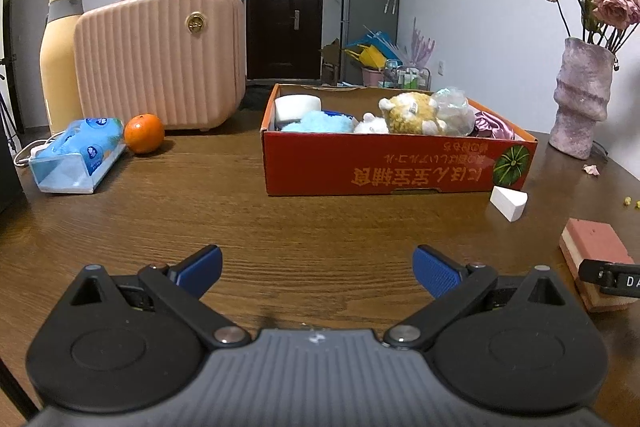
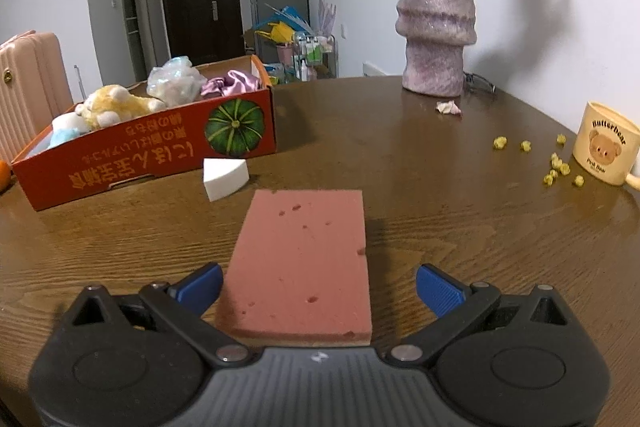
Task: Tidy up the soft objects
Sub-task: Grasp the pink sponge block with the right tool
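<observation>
A pink sponge lies flat on the wooden table between the open fingers of my right gripper; the pads stand apart from its sides. The sponge also shows in the left wrist view, with part of the right gripper over it. A white wedge sponge lies by the red cardboard box, which holds a yellow plush toy, a white plush, a blue fluffy item, a plastic-wrapped item and purple fabric. My left gripper is open and empty over bare table, in front of the box.
A pink vase with dried roses stands at the back right, a cream bear mug and yellow crumbs at right. At left are a pink suitcase, an orange, a tissue pack and a yellow bottle.
</observation>
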`<state>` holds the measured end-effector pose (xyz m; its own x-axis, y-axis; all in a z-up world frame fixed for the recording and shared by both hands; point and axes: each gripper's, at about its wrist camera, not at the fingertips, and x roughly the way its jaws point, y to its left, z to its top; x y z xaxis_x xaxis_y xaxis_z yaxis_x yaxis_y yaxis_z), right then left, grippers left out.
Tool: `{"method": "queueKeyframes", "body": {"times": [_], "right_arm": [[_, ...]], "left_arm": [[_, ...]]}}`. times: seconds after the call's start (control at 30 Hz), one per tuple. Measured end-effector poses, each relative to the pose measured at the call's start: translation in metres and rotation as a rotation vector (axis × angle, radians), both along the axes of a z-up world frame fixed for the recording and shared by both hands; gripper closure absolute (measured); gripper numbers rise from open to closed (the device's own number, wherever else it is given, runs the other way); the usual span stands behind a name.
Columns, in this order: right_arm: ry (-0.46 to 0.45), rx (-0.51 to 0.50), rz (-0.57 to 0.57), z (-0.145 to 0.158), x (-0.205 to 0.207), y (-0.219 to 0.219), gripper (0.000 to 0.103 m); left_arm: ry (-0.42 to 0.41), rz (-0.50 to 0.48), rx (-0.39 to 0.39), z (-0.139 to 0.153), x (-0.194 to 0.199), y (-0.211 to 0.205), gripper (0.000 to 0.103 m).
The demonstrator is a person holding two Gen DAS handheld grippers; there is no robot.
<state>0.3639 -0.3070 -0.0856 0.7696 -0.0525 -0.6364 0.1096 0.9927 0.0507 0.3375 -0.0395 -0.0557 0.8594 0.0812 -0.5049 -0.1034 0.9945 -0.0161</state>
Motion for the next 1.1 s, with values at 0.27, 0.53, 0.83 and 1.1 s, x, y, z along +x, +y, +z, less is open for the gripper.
{"method": "queueKeyframes", "body": {"times": [0.27, 0.53, 0.83, 1.1], "right_arm": [[0.039, 0.011, -0.004, -0.006, 0.006, -0.001, 0.003], [0.014, -0.012, 0.016, -0.003, 0.004, 0.003, 0.034], [-0.051, 0.028, -0.007, 0.004, 0.0, -0.007, 0.034], [-0.091, 0.029, -0.003, 0.007, 0.005, -0.017, 0.034]], "left_arm": [[0.013, -0.005, 0.002, -0.002, 0.001, -0.001, 0.0], [0.024, -0.007, -0.001, -0.003, 0.004, -0.004, 0.0], [0.035, -0.031, 0.003, -0.007, 0.01, -0.017, 0.0], [0.048, -0.061, 0.01, -0.01, 0.023, -0.04, 0.0]]}}
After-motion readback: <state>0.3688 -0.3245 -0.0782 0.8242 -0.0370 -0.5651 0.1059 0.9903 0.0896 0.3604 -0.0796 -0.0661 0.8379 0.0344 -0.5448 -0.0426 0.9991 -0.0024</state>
